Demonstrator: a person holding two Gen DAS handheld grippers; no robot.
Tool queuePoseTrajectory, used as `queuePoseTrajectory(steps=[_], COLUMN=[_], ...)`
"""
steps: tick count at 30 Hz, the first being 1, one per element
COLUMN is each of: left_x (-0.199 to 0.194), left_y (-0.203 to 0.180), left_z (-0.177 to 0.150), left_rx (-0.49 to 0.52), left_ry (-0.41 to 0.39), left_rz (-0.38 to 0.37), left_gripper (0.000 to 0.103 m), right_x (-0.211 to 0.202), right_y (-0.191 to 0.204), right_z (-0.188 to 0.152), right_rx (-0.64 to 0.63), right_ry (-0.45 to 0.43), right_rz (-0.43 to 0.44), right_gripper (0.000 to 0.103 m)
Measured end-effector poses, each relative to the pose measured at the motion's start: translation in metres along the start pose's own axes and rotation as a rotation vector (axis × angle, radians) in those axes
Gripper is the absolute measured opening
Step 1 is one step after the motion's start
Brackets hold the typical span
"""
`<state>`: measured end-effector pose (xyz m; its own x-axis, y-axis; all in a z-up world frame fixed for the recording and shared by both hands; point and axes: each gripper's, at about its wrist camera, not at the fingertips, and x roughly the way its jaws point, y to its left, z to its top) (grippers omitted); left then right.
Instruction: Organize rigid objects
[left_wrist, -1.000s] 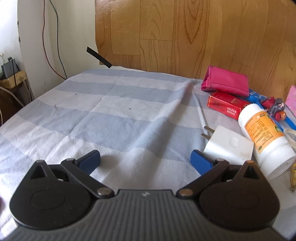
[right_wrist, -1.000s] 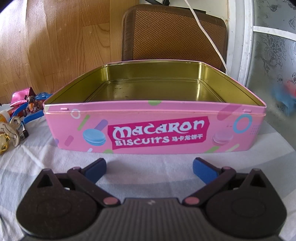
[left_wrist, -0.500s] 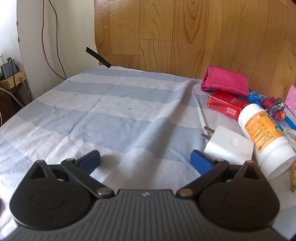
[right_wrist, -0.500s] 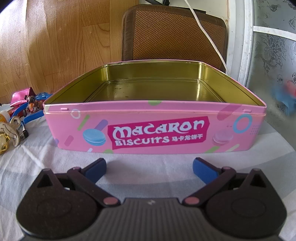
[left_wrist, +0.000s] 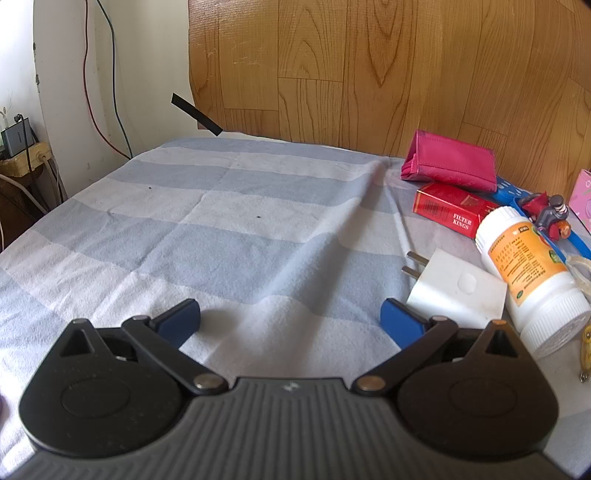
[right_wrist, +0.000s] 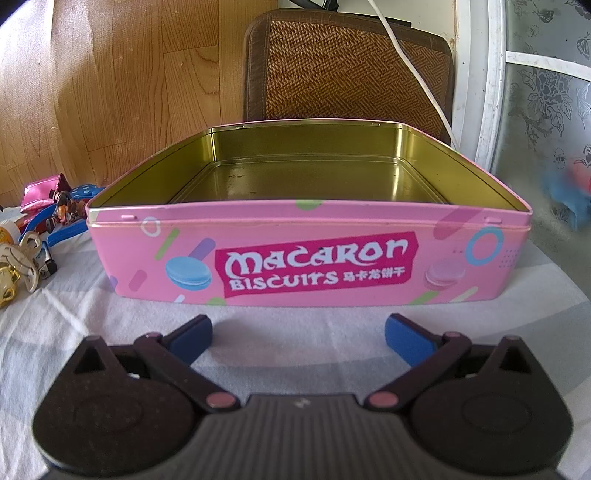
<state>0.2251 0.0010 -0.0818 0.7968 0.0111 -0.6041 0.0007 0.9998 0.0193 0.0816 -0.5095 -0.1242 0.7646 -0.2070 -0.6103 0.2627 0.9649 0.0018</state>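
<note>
My left gripper (left_wrist: 290, 319) is open and empty, low over the striped cloth (left_wrist: 221, 229). Just right of it lie a white plug adapter (left_wrist: 458, 284) and a white bottle with an orange label (left_wrist: 532, 273) on its side. Beyond them are a red cigarette box (left_wrist: 450, 208), a pink wallet (left_wrist: 448, 160) and a small toy figure (left_wrist: 546, 216). My right gripper (right_wrist: 297, 334) is open and empty, facing the front wall of an open, empty pink macaron biscuit tin (right_wrist: 310, 251).
A wood-grain panel (left_wrist: 369, 74) stands behind the table. Keys and small toys (right_wrist: 33, 251) lie left of the tin. A woven chair back (right_wrist: 347, 66) and a white cable (right_wrist: 413, 59) are behind the tin. Wires and a power strip (left_wrist: 22, 147) are at far left.
</note>
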Motion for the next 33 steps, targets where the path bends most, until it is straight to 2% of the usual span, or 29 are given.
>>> queuePoseTrajectory(steps=[24,28,29,31,32,33], left_x=[-0.001,-0.001,-0.003,-0.011,-0.017,-0.024], left_y=[0.001,-0.001,-0.002,-0.004,-0.006,-0.01], left_z=[-0.001,-0.001,-0.001,0.005,0.004,0.001], left_rx=[0.001,-0.018,-0.024,-0.025,-0.082,-0.095], left_ry=[-0.001,0.002,0.016,0.11,0.121,0.132], left_rz=[-0.002,0.021,0.025,0.002,0.017,-0.006], left_gripper=[0.103,0.103,0.103,0.103,0.103,0.103], right_x=[0.0,0.0,-0.003,-0.02,-0.026,-0.036], right_y=[0.001,0.011,0.014,0.029,0.038,0.055], right_z=[0.001,0.002,0.005,0.005,0.005,0.004], right_rx=[0.0,0.051,0.092,0.232,0.265,0.273], right_ry=[0.001,0.007,0.028,0.072,0.094,0.099], right_rz=[-0.001,-0.025,-0.001,0.116,0.184,0.279], right_gripper=[0.103,0.103,0.103,0.103,0.103,0.103])
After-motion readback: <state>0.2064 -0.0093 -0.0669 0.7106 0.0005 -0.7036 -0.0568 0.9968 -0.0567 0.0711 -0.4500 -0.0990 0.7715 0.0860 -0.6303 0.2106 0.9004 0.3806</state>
